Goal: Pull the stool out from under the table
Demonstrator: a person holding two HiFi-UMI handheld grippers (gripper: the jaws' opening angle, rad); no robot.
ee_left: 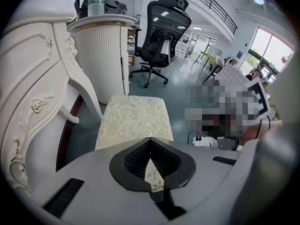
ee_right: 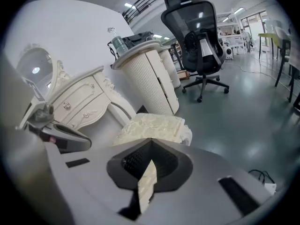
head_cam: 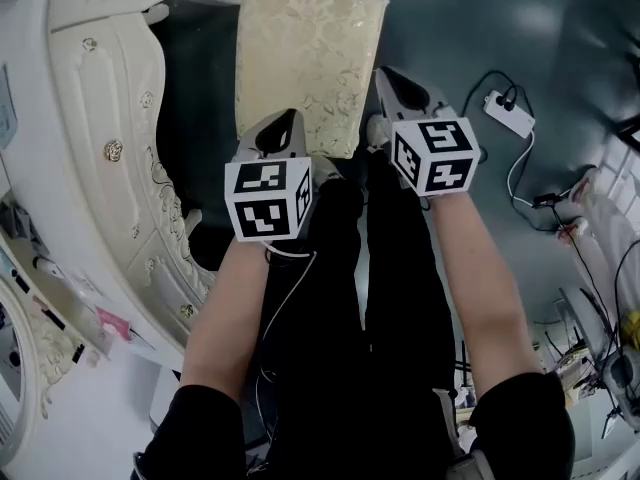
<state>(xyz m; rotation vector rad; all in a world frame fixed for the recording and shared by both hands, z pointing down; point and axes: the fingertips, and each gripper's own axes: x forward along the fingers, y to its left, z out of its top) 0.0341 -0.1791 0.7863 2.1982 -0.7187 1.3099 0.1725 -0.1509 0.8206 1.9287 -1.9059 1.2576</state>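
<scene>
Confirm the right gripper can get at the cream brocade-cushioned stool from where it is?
Looks like yes: the right gripper has its fingers shut on the edge of the cream brocade-cushioned stool, fabric pinched between them, nothing in the way. The left gripper clamps the same cushion.

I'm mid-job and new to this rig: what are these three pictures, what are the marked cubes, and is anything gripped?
There is no robot arm here. A person holds a two-jaw gripper in each hand, and the marked cubes are parts of those grippers. The head view comes from a camera on the person's head, looking steeply down at the floor. It shows a stool with a cream patterned seat next to a white dressing table, and a power strip lying to the right. The other two pictures come from a camera on each gripper, looking along its jaws. The left gripper is clamped on the seat's near edge, with fabric pinched between its jaws. The right gripper is closing its jaws tight on that same edge, also with fabric between them.
</scene>
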